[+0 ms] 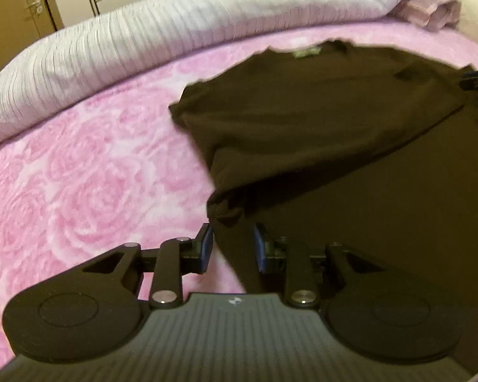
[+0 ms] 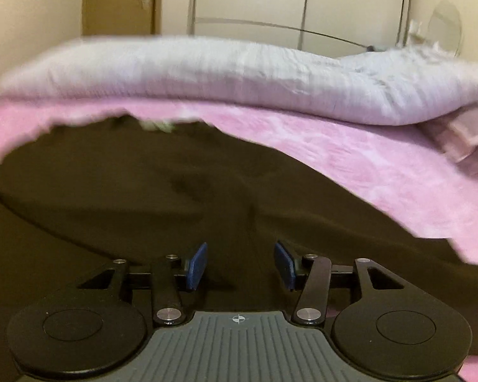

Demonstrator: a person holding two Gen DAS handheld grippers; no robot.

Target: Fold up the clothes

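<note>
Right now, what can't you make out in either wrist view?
- Black T-shirt: right side cut off by the left wrist frame edge; lower hem hidden behind the left gripper.
- Neck label: text too small and blurred in both views.
- Right gripper: jaws apart over dark cloth; contact unclear, motion blur.
- Pale folded cloth under the white duvet: blurred, unidentifiable.

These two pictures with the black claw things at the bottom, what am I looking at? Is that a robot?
No robot: a person carries a two-finger hand tool in each hand, each with a camera looking along its fingers. One picture comes from the left gripper, the other from the right gripper. A dark shirt lies on a pink rose-patterned blanket, with a pale rolled quilt behind. Both pairs of fingers stand open. The shirt's edge lies between the left ones, unpinched.
</note>
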